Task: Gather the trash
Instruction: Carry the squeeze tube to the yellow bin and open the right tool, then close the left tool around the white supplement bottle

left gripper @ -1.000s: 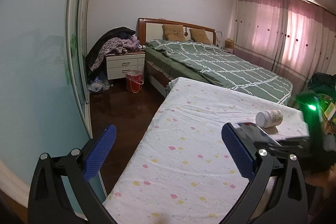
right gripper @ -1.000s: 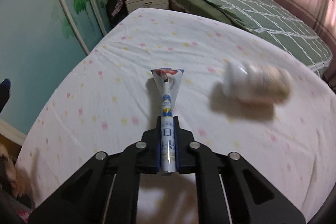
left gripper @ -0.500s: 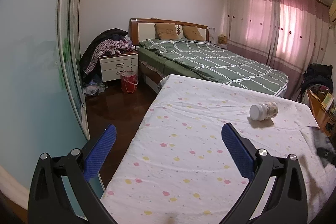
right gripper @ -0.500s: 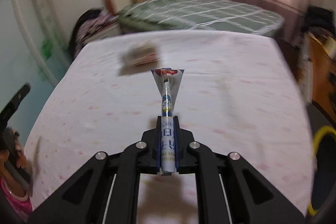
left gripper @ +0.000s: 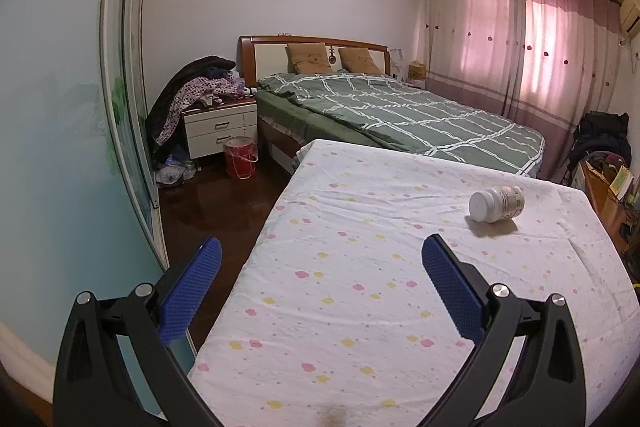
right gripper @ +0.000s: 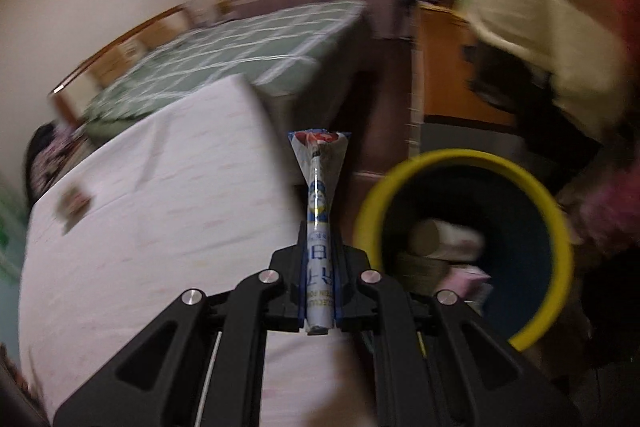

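Note:
In the right wrist view my right gripper (right gripper: 319, 259) is shut on a flat white-and-blue wrapper (right gripper: 318, 187) that sticks out forward, over the corner of the flowered mattress (right gripper: 160, 227). Just to its right stands a bin with a yellow rim (right gripper: 464, 157) and trash inside. In the left wrist view my left gripper (left gripper: 318, 261) hangs open and empty over the near end of the mattress (left gripper: 360, 287). A white pill bottle (left gripper: 496, 203) lies on its side at the far right of that mattress, well beyond the blue pads (left gripper: 448, 279). The same bottle (right gripper: 74, 205) shows blurred in the right wrist view.
A green checked bed (left gripper: 400, 115) stands behind the mattress. A nightstand (left gripper: 220, 127) piled with clothes and a red bucket (left gripper: 240, 159) sit by the dark floor strip on the left. A wooden cabinet (right gripper: 448, 67) and a person's cream sleeve (right gripper: 540, 7) are beside the bin.
My right gripper has swung right across the mattress with the wrapper, from beside the bottle to the bin's edge. It has left the left wrist view. The left gripper has barely shifted.

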Tool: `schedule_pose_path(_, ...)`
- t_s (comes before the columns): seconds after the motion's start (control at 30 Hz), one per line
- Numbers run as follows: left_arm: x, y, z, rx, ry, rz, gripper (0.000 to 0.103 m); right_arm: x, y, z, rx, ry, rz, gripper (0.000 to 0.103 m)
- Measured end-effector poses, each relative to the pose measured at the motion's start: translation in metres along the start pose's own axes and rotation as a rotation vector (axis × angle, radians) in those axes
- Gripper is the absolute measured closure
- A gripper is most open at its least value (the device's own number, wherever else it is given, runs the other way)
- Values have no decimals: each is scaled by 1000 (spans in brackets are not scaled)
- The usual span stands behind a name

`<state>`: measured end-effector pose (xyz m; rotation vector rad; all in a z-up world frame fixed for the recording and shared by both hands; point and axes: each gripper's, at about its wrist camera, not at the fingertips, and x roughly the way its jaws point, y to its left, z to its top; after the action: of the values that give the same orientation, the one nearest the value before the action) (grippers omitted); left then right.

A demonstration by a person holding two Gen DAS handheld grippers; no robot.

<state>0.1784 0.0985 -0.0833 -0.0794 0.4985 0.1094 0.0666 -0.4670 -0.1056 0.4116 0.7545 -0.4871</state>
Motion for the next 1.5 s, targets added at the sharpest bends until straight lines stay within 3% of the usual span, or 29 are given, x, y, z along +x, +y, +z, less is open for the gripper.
schedule_pose_path(0.37,4,-2,-1,11,16,-4,4,23,-47,-4,87,33,-128,93)
schedule_pose_path(0.43,4,-3,-1,14,17,-4,4,26,-53,-6,105,45,-143,89)
schedule_pose_path(0.5,4,-4,-1,14,17,-4,4,26,-56,-6,120,40,-154,70)
schedule_pose_path(0.57,5,-4,-1,13,19,-8,4,21,-52,-5,110,23,-155,64)
schedule_pose_path(0.87,6,-16,-2,8,83,-79,4,9,6,-13,-5,-3,-67,60)
schedule_pose_path(1.17,-16,-92,15,105,103,-245,4,10,32,-20,-60,-21,-48,56)
schedule_pose_path(1.33,6,-147,22,191,155,-328,4,7,40,-21,-105,-52,-68,52)
schedule_pose_path(1.5,51,-184,29,196,246,-356,4,7,38,-21,-104,-58,-69,52)
